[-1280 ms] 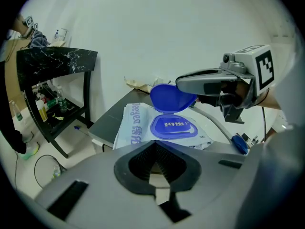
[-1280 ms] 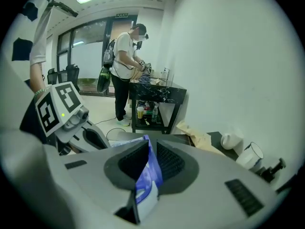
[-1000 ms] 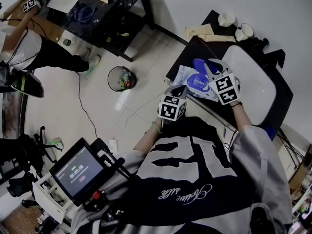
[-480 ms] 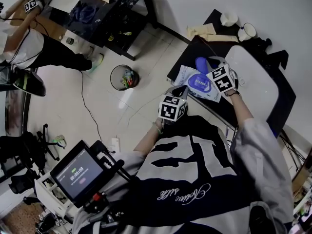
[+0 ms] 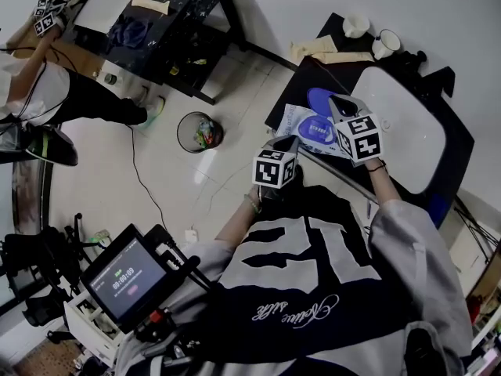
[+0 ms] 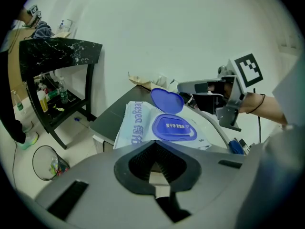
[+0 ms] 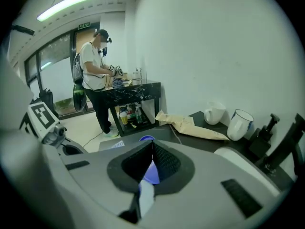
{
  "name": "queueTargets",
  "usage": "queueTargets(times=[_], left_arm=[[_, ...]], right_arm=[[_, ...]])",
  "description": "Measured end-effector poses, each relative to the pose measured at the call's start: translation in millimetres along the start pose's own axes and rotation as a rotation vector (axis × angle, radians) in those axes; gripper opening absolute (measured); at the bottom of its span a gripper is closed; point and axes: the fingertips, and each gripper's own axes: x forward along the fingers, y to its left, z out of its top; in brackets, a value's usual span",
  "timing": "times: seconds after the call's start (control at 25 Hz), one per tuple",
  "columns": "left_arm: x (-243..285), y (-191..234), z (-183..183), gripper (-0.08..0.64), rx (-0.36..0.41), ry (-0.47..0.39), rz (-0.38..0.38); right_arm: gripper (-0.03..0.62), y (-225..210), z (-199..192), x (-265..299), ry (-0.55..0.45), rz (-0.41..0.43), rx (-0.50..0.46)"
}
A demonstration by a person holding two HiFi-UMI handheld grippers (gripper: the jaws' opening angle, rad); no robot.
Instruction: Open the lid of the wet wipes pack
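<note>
The right gripper's (image 7: 152, 156) jaws pinch narrowly on the blue oval plastic lid (image 6: 167, 100), raised upright above the white soft wet wipes pack (image 6: 136, 128) beneath them. The left gripper's (image 6: 153, 149) jaws are together and empty, with the pack just ahead. The opening looks nearly finished; the next move likely calls for folding the lid back and releasing it.

The wet wipes pack (image 5: 301, 124) lies at the near left corner of the table (image 5: 301, 81), with its lid (image 5: 319, 98) raised on the far side. A flat board (image 5: 403, 128) lies right of the pack. At the far end of the table lie a paper bag (image 5: 321, 51) and, right of it, two mugs (image 5: 356, 26). A wastebasket (image 5: 198, 131) stands on the floor left of the table, and a shelf table (image 5: 168, 6) stands beyond it.
</note>
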Motion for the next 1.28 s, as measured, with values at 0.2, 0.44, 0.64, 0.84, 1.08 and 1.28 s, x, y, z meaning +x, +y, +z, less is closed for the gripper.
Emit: queueTargets(times=[0.2,0.44,0.64,0.84,1.08,1.28], left_arm=[[-6.0,-3.0,8.5,-0.002,0.029,-0.021,-0.035],[-67.6,-36.2,33.5,-0.002,0.041,-0.153,-0.099],[-122.3,-61.5,50.8,-0.002,0.082,-0.272,-0.161],[-173.7,-78.9,42.9,-0.002,0.101,-0.332,-0.223],[-206.5,-93.0,2.9,-0.002,0.101,-0.314,-0.288],[-214.3,-107.9,-22.0,-0.002,0.09,-0.282,-0.331]], right_arm=[[0.0,17.3,-9.0,-22.0,-0.061,-0.024,0.078],[0.0,58.6,-16.4,-74.5,-0.141,-0.053,0.279],[0.0,101.0,-22.5,-100.3,-0.21,-0.054,0.417],[0.0,144.9,-33.9,-123.0,-0.235,-0.078,0.441],[0.0,191.4,-55.4,-150.9,-0.239,-0.116,0.466],[0.0,212.2,-70.1,-176.1,-0.241,-0.147,0.482]])
